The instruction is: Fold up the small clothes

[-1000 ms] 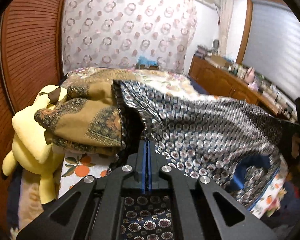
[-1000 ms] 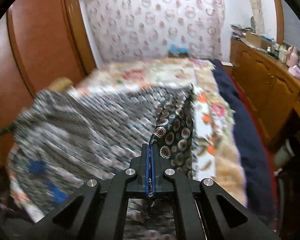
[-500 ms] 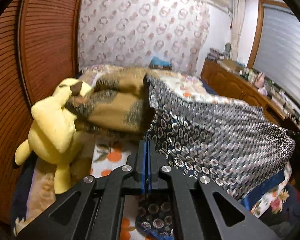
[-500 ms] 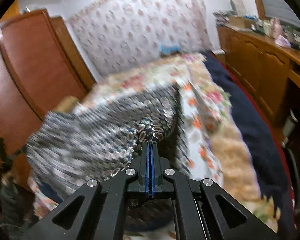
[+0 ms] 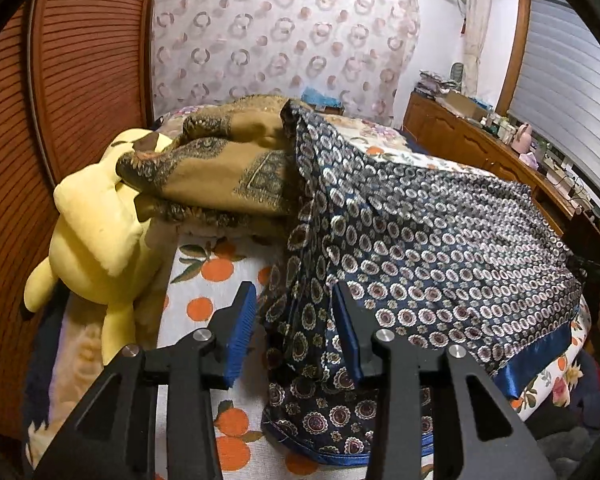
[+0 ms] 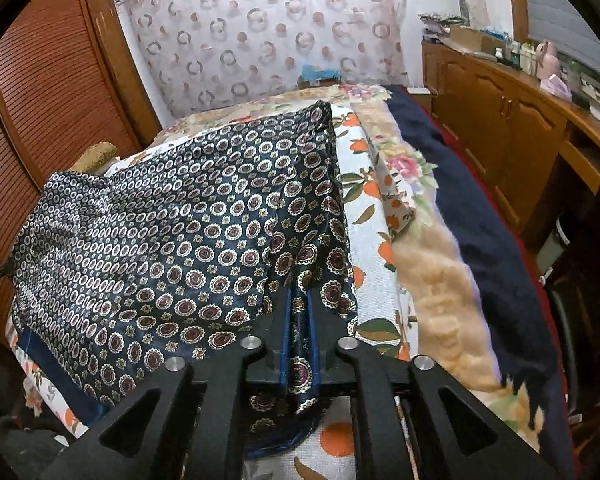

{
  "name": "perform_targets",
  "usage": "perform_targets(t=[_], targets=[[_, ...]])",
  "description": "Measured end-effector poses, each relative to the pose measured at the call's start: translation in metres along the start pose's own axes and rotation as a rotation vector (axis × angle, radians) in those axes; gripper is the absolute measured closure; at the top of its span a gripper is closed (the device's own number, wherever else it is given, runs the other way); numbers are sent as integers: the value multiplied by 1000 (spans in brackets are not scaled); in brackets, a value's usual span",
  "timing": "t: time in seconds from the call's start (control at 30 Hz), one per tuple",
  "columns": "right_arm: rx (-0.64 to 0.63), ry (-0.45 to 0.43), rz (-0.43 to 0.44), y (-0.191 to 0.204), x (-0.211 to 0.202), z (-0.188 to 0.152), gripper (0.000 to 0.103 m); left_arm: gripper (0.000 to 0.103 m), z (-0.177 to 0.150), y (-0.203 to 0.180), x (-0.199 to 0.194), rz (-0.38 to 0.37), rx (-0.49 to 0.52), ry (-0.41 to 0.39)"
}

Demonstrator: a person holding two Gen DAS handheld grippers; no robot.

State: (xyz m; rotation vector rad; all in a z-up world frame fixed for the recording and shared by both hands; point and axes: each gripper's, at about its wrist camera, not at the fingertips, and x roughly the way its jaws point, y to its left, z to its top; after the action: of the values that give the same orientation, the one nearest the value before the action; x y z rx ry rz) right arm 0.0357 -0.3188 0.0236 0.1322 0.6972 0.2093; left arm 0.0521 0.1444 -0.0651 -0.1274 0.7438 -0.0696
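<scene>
L gripper (image 5: 296,316): jaws wide apart, blue pads (image 5: 242,330) on both inner faces; a bunched fold of the garment sits in the gap betw. them, not pinched.
R gripper (image 6: 299,320): jaws nearly together, only a thin gap, clamped on a corner of the garment; cloth runs down betw. the blue pads and spills out below.
Garment (image 5: 432,264): navy satin-look cloth w/ white-ring and maroon medallion print, plain blue band (image 5: 540,364) along one hem. Lies spread across the near part of the bed, draped over sthg higher at the far end so it slopes toward the cameras. In R wrist view same cloth (image 6: 172,232) fills left half of frame, far corner peaked up.
Bed cover (image 5: 212,276): white w/ orange-fruit print, directly under the garment; visible again in R view (image 6: 374,264) just right of the cloth.
Brown blanket (image 5: 228,168): ochre paisley, piled at far left of bed, touching the garment's far edge.
Plush toy (image 5: 100,224): yellow, slumped at bed's left edge against the blanket, beside the louvred wooden door (image 5: 76,80).
Far side: navy blanket (image 6: 488,240) along bed's right edge; beige fleece strip (image 6: 436,276) betw. it and the fruit cover.
Background: ring-pattern curtain (image 5: 284,36) behind the headboard end; wooden cabinets (image 6: 512,120) on right wall w/ small items on top, too small to ID.
</scene>
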Motion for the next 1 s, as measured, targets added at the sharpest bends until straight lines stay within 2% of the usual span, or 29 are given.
perform_targets(t=[0.07, 0.17, 0.27, 0.4, 0.6, 0.67, 0.7, 1.0], targets=[[-6, -18, -12, 1, -8, 0, 64, 63, -1, 0, 3, 14, -2, 8], [-39, -50, -44, 9, -13, -4, 50, 62, -3, 0, 5, 13, -4, 12], [-80, -79, -71, 23, -21, -5, 46, 62, -4, -2, 6, 26, -2, 13], [-151, -78, -55, 52, -17, -8, 44, 62, -6, -3, 10, 39, 1, 18], [-196, -53, 37, 94, -4, -20, 43, 62, -10, -5, 15, 43, 3, 33], [-212, -38, 65, 106, 3, -24, 34, 62, -11, -5, 17, 46, 5, 37], [-224, -28, 76, 112, 7, -27, 33, 62, -11, -6, 18, 48, 6, 39], [-276, 45, 41, 143, 45, -38, 32, 62, -16, -7, 25, 56, 11, 60]])
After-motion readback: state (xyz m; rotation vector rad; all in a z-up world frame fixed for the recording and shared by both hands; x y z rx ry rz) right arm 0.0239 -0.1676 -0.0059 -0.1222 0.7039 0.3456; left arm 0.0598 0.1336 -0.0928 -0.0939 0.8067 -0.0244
